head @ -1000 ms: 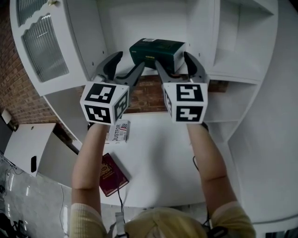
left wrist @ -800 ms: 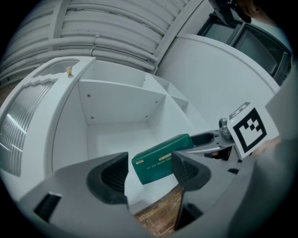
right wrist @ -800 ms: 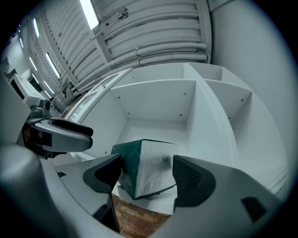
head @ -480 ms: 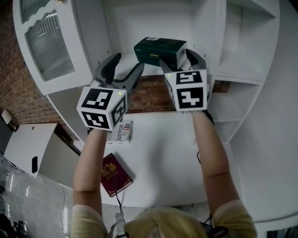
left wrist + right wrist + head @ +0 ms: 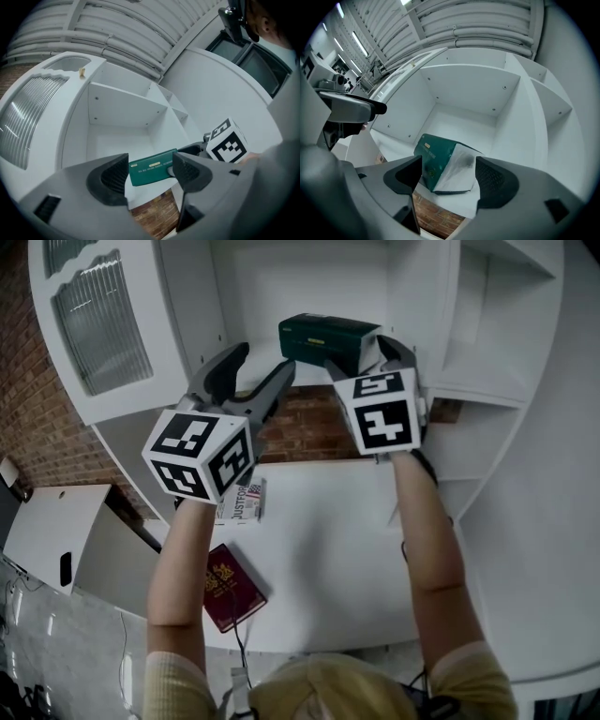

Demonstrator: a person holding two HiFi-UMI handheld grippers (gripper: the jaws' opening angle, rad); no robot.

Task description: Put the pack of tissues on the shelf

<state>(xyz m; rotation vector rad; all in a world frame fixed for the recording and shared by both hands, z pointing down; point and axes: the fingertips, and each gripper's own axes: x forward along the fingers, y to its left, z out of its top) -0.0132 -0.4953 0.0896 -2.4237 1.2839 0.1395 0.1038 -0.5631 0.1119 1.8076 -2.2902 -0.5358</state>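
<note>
The green pack of tissues [image 5: 323,337] lies on the white shelf [image 5: 300,287], close to its front edge. My right gripper [image 5: 373,357] is shut on the pack's right end. In the right gripper view both pads sit against the pack [image 5: 436,161], whose crumpled white end faces the camera. My left gripper [image 5: 251,381] hangs open and empty just left of and below the pack. In the left gripper view the pack [image 5: 151,172] shows beyond the jaws, apart from them.
A cabinet door with ribbed glass [image 5: 98,320] stands open at the left. Below the shelf are a strip of brick wall [image 5: 300,427] and a white table [image 5: 319,549] with a maroon passport [image 5: 230,587] and a booklet [image 5: 244,502]. Smaller side shelves [image 5: 478,427] are on the right.
My right gripper has moved up and forward, and the pack has slid a little deeper onto the shelf. The left gripper has drifted slightly down and left, still open.
</note>
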